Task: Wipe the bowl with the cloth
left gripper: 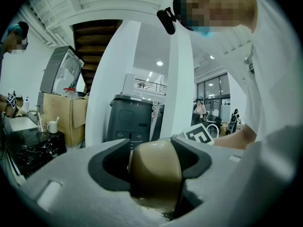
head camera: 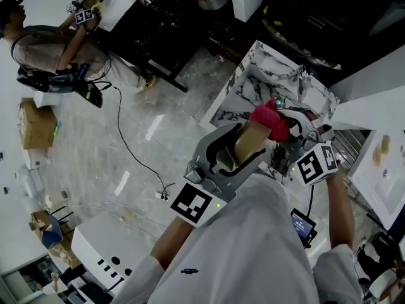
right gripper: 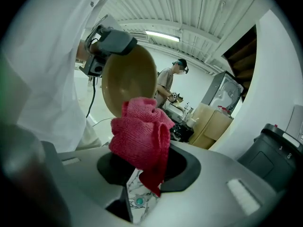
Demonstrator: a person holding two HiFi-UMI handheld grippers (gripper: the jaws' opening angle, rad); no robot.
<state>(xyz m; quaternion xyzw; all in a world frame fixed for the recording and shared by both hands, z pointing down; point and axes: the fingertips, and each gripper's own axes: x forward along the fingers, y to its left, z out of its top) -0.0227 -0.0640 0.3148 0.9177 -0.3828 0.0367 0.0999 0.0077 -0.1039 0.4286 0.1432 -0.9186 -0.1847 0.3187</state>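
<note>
Head view: left gripper [head camera: 243,147] is clamped on a tan round bowl [head camera: 251,138]. The bowl is tipped on edge, mouth facing the right gripper [head camera: 290,130]. The right gripper pinches a bunched red terry cloth [head camera: 271,122] right at the bowl's mouth. Only print visible is the black-and-white square markers [head camera: 191,204] on the gripper cubes. A marble-pattern counter [head camera: 253,84] lies beyond both grippers.

Left gripper view: both jaws are closed on the bowl [left gripper: 156,171], seen edge-on, its long axis running up out of the jaws. A dark grey bin [left gripper: 130,119] stands well ahead of them.

Right gripper view: jaws are shut on the cloth [right gripper: 142,136], which stands up from them. The bowl's [right gripper: 129,79] hollow faces this gripper, just behind the cloth. Actual contact: can't tell.
</note>
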